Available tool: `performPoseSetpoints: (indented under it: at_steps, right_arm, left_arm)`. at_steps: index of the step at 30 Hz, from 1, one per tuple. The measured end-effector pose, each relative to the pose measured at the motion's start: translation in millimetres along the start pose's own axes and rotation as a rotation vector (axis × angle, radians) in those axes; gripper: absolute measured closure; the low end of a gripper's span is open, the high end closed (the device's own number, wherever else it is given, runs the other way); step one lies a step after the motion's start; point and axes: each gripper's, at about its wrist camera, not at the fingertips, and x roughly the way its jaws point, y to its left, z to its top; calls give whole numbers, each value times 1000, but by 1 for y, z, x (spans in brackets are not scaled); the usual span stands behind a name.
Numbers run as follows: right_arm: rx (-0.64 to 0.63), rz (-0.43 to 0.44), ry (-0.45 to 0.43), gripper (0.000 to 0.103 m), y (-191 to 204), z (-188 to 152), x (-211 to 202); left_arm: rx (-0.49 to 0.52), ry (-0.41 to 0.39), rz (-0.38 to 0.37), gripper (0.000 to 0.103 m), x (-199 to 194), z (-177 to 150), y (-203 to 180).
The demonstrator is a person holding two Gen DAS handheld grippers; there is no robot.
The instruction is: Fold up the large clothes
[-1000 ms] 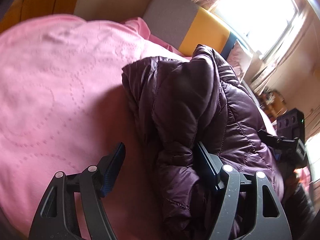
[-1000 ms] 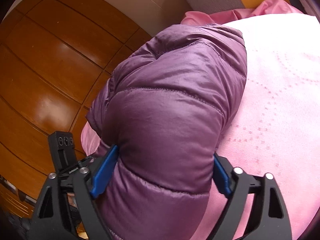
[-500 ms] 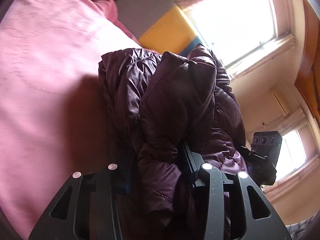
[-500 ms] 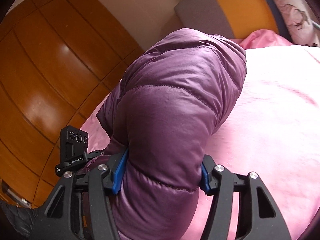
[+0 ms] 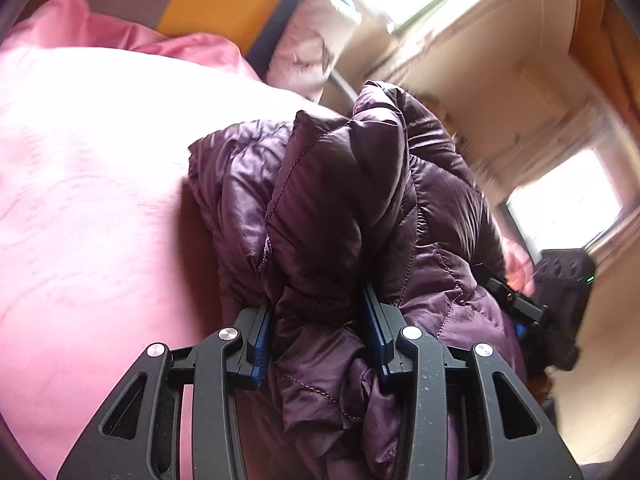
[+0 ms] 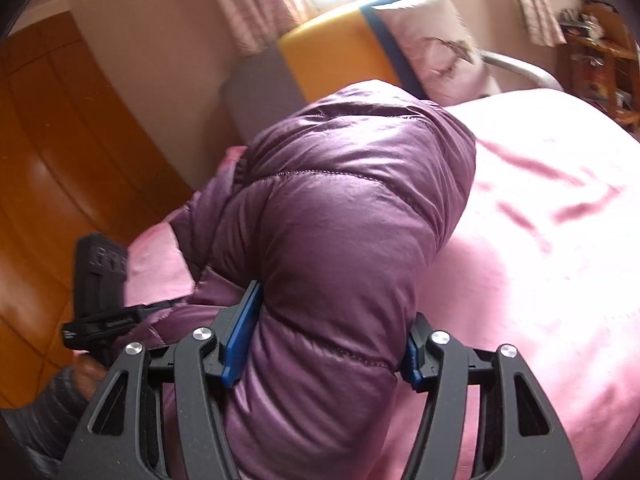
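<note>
Garment: purple quilted down jacket point(image 5: 344, 216), bunched, centre of both views, over the pink bed cover point(image 5: 88, 184).
Left hand-held gripper point(image 5: 316, 336): lower centre of the left wrist view, blue pads clamped narrow on a thick jacket fold.
Right hand-held gripper point(image 6: 324, 344): lower centre of the right wrist view, pads wider apart, pressed against both sides of a puffed jacket section point(image 6: 340, 216).
Background: orange and grey headboard point(image 6: 320, 56) and pillow point(image 6: 436, 48) at top; wooden wardrobe point(image 6: 44, 152) at left.
</note>
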Motion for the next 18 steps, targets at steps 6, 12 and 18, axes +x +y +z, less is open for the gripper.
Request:
performPoseSetpoints:
  at_steps: [6, 12, 18]
  right_arm:
    - [53, -68, -10, 14, -21, -10, -13]
    - [-3, -217, -113, 29, -10, 4, -39]
    - [-67, -220, -107, 34, 16, 12, -23]
  left_arm:
    - [82, 35, 118, 64, 24, -1, -17]
    - [106, 20, 203, 62, 4, 1, -29]
    - [202, -44, 231, 62, -22, 12, -63]
